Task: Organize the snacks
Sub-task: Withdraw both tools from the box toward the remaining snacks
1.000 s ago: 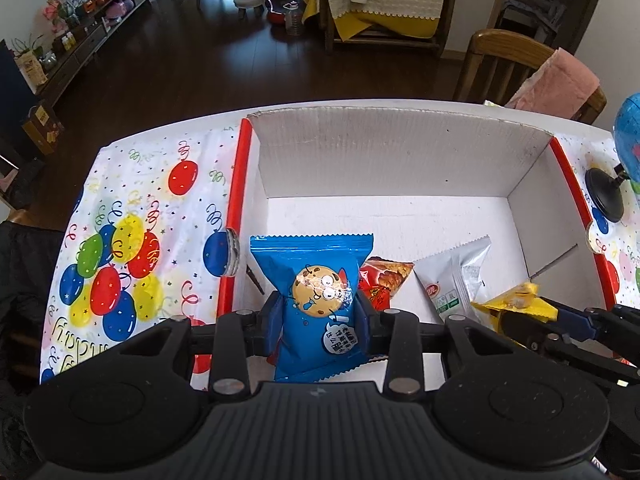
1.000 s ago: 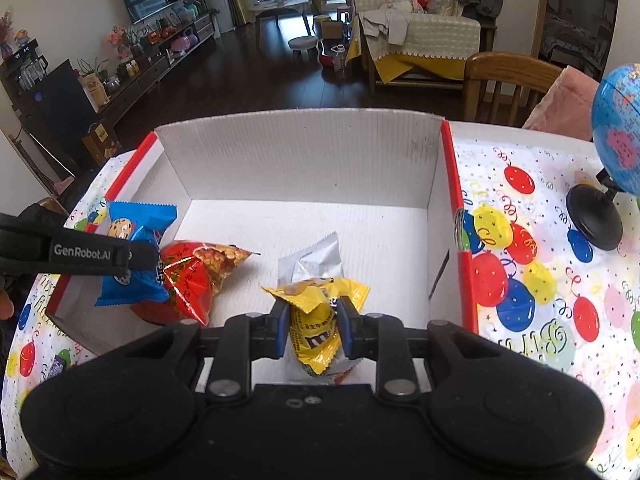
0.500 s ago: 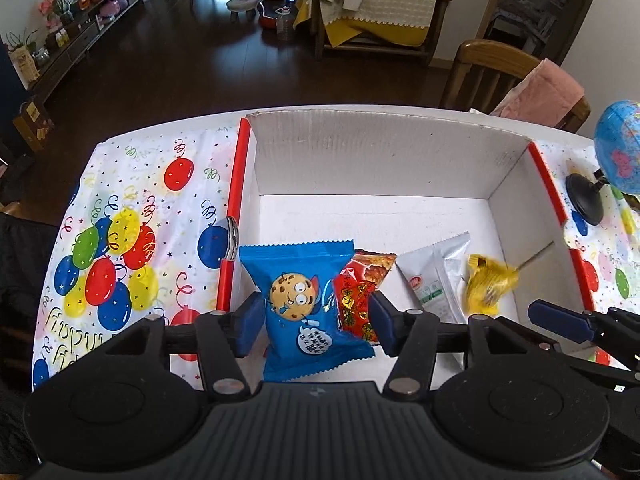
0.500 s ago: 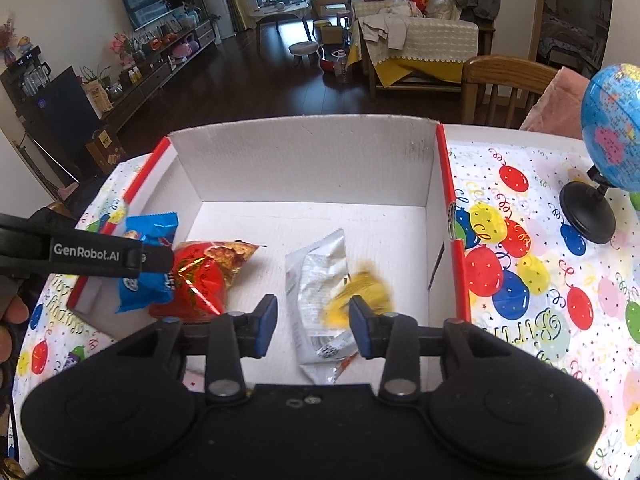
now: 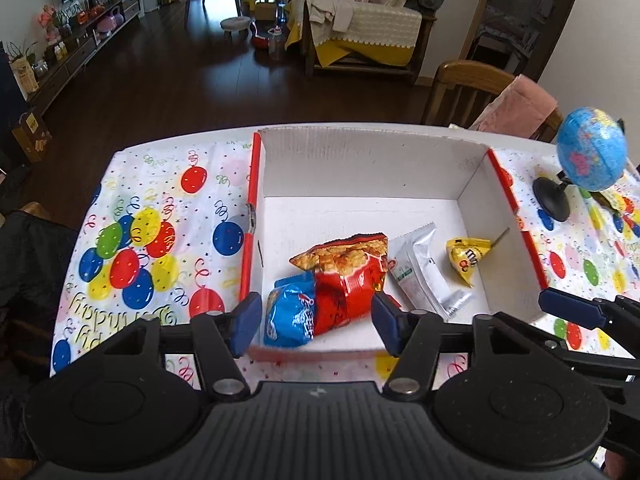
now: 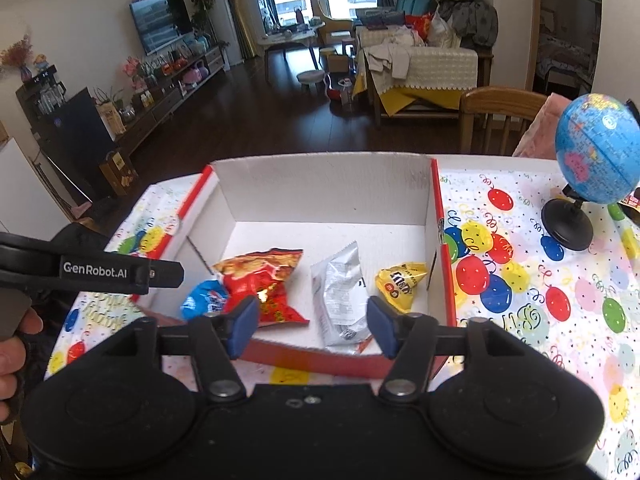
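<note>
Left wrist view: the left gripper, at lower centre of the frame, has its blue-padded fingers spread wide and grasps nothing. Beyond them, a white cardboard box with red outer edges sits on the counter, which carries a balloon-print cloth. Four snacks lie in a row on the box floor in the lower half of the frame: a blue cookie packet at left, partly overlapped by a red snack bag; a silver packet just right of it; and a yellow candy pouch near the right wall. Right wrist view: the right gripper, at lower centre, is likewise released and empty, above the box's near edge. A globe on a black stand occupies the right edge, apart from the box.
</note>
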A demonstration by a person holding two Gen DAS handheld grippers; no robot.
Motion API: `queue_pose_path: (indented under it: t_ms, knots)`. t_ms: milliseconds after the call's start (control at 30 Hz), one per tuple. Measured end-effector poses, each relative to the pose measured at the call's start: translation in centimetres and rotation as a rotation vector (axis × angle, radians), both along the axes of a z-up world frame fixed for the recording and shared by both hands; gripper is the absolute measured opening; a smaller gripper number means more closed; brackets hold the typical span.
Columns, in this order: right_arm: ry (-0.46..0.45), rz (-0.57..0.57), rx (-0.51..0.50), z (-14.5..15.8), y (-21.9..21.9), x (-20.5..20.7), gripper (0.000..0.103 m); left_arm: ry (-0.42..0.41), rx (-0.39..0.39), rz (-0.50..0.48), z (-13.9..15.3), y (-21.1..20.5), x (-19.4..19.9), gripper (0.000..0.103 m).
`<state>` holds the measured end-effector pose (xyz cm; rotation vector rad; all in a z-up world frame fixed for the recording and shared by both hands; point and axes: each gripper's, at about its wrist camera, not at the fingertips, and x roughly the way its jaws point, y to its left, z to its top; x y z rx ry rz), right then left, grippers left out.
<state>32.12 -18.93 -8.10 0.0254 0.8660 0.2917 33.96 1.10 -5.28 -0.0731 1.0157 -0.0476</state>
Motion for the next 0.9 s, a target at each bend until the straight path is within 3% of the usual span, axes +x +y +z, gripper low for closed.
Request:
queue_pose_path:
  t_ms: [167, 300, 567, 633, 900]
  knots:
    - [-0.026, 0.008, 0.015, 1.4, 0.8, -2.4, 0.066, -0.029, -0.009, 0.003, 1.5, 0.8, -2.6, 0.066]
    - [-0.050, 0.011, 0.021, 2.5, 1.5, -4.4, 0.080, -0.043, -0.016, -0.002, 2.6, 1.5, -4.7, 0.066]
    - [-0.083, 0.006, 0.041, 4.1, 2.6, -8.3, 0.093, -0.083, -0.029, -0.014, 4.7, 2.9, -9.3, 0.066]
    - [-0.090, 0.003, 0.042, 4.4, 3.0, -9.3, 0.097, -0.093, -0.035, -0.017, 5.1, 3.2, -10.3, 0.071]
    - [-0.106, 0.020, 0.052, 5.1, 4.5, -13.0, 0.099, -0.104, -0.046, -0.019, 5.7, 4.9, -14.3, 0.076]
